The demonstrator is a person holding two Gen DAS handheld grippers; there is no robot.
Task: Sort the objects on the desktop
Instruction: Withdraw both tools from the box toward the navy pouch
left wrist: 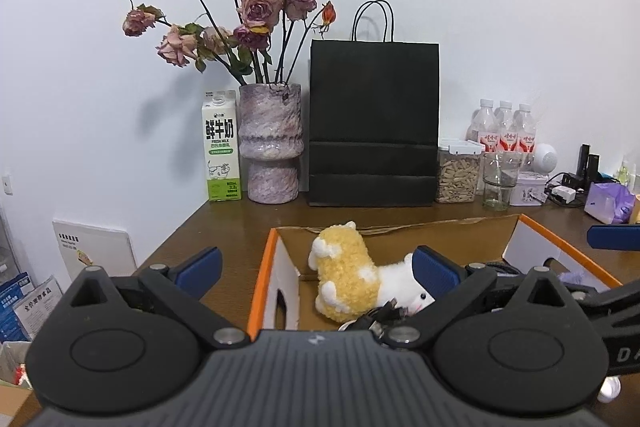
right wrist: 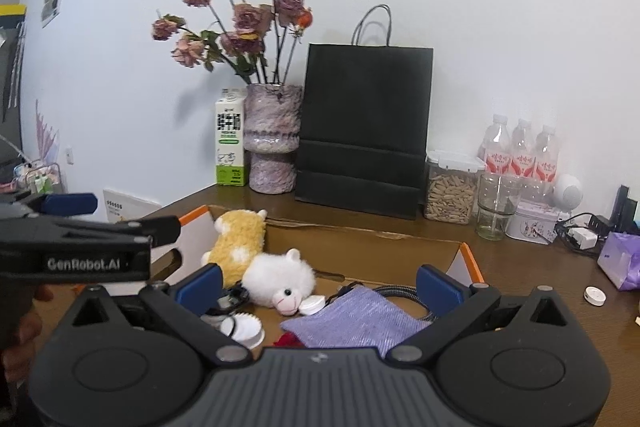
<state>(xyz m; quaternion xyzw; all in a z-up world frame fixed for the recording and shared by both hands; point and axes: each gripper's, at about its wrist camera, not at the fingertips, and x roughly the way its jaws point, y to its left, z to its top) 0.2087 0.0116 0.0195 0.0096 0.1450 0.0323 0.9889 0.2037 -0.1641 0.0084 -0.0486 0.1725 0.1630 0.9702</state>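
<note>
Both my claws are spread apart, nothing between the fingers. Left gripper (left wrist: 316,267) hangs over the left end of the cardboard box (left wrist: 262,267); right gripper (right wrist: 318,285) hangs over its middle. The box sits on the desk (left wrist: 224,223), orange-edged flaps up. Inside: the plush alpaca (right wrist: 256,259) lies on its side against the left wall, white head toward me, touching a white round case (right wrist: 312,305). A purple cloth pouch (right wrist: 360,319) lies beside it, over a black cable (right wrist: 404,293). A white disc (right wrist: 595,295) sits on the desk right of the box. Black paper bag (left wrist: 372,123), flower vase (left wrist: 272,143) and milk carton (left wrist: 221,147) stand along the desk's back edge.
</note>
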